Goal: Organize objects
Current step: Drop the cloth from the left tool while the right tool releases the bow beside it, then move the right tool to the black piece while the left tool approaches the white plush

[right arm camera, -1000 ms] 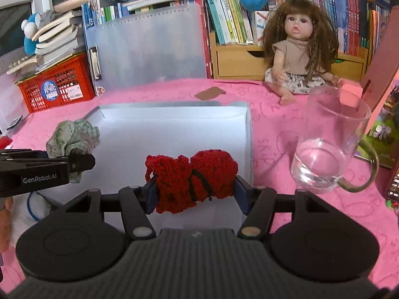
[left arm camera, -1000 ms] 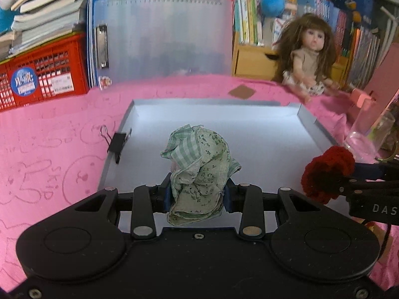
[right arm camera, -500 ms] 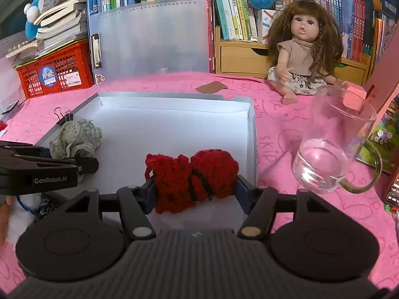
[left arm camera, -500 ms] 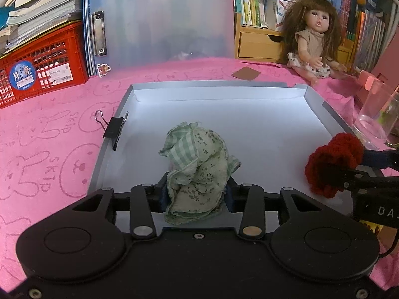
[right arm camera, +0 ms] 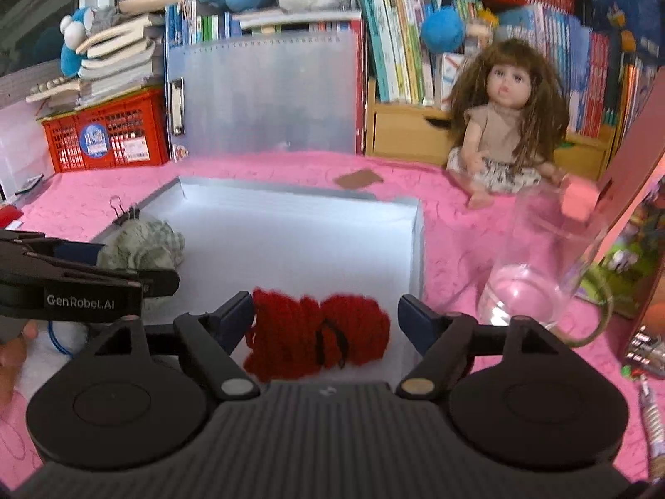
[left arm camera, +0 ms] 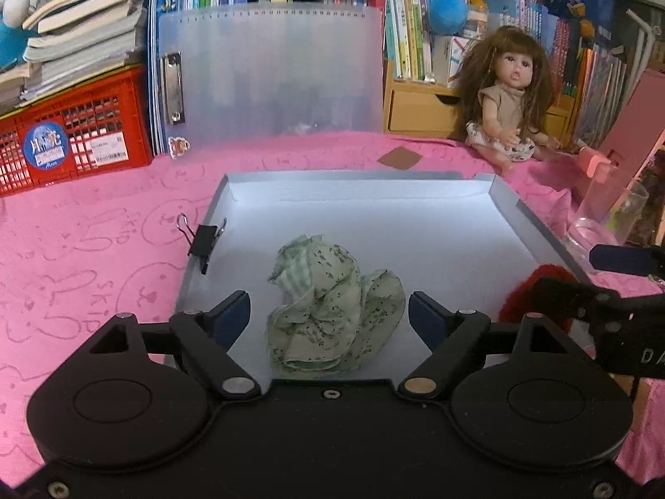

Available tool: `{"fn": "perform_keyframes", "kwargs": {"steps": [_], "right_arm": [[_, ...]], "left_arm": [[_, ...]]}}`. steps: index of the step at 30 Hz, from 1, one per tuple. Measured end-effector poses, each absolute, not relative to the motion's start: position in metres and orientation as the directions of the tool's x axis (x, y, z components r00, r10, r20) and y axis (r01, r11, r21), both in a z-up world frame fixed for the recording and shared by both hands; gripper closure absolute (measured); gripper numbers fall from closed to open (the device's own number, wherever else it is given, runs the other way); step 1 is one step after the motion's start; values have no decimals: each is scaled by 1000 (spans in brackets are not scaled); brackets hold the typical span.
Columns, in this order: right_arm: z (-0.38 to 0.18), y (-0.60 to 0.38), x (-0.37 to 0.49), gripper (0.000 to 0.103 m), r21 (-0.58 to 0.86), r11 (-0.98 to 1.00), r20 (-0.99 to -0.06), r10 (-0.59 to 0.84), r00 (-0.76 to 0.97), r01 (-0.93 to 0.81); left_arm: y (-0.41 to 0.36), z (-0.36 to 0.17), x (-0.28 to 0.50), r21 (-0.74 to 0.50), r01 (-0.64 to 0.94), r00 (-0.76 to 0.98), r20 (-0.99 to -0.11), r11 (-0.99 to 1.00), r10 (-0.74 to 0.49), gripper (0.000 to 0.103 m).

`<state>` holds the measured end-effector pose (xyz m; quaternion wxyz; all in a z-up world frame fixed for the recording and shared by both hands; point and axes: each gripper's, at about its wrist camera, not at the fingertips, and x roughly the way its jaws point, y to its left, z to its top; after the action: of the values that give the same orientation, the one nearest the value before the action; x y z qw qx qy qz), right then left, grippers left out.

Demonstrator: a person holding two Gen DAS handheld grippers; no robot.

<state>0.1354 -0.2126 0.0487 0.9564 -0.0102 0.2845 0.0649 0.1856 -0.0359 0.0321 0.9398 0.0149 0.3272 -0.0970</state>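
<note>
Nearest in each wrist view are my two claws. My left gripper [left arm camera: 329, 316] stands with its blue-padded fingers spread wide, clear on both sides of the crumpled green cloth [left arm camera: 332, 312], a soft wad of checked and speckled fabric that lies on the tray floor between them, held by nothing. My right gripper [right arm camera: 325, 317] is likewise spread, its pads apart from the red knitted piece [right arm camera: 318, 334], a fuzzy, lumpy bundle cinched by a thin dark band, resting at the tray's near right corner. Seen from the right wrist, the left claw's black side arm carries the white lettering "GenRobot.AI". Both items lie in the shallow grey tray [left arm camera: 536, 224], a smooth rectangular box with low upturned walls; a black binder clip [left arm camera: 202, 240] with wire loops is fastened to its left wall. The tray sits on a pink towel-textured cloth [left arm camera: 83, 249] embossed with rabbit outlines and the word "SKIP". Right of the tray stands a clear glass mug [right arm camera: 548, 266]. Farther back are a small brown square [left arm camera: 400, 157], a long-haired doll [left arm camera: 509, 104], a frosted translucent clipboard [left arm camera: 270, 75] with a metal clip, and a red lattice crate [left arm camera: 79, 124] with stickers whose print is unreadable.
</note>
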Motion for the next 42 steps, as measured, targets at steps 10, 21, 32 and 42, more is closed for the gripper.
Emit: {"fn": "perform_keyframes", "kwargs": {"steps": [10,21,32,42], "right_arm": [[69,-217,109,14,51,986,-486,162,859,-157],[68,-212,74,12,66,977,-468,208,859,-201],[59,-212,45,11,51,983,-451,183,873,-179],[50,-215,27,11,9,991,-442,122,889,-132]], "left_arm": [[-23,54,146,-66,225,797,-561,972,-223,16],[-6,57,100,-92,237,809,-532,967,-249,14],[1,47,67,-68,224,825,-518,972,-226,13],[10,34,49,-89,219,830,-506,972,-234,13]]}}
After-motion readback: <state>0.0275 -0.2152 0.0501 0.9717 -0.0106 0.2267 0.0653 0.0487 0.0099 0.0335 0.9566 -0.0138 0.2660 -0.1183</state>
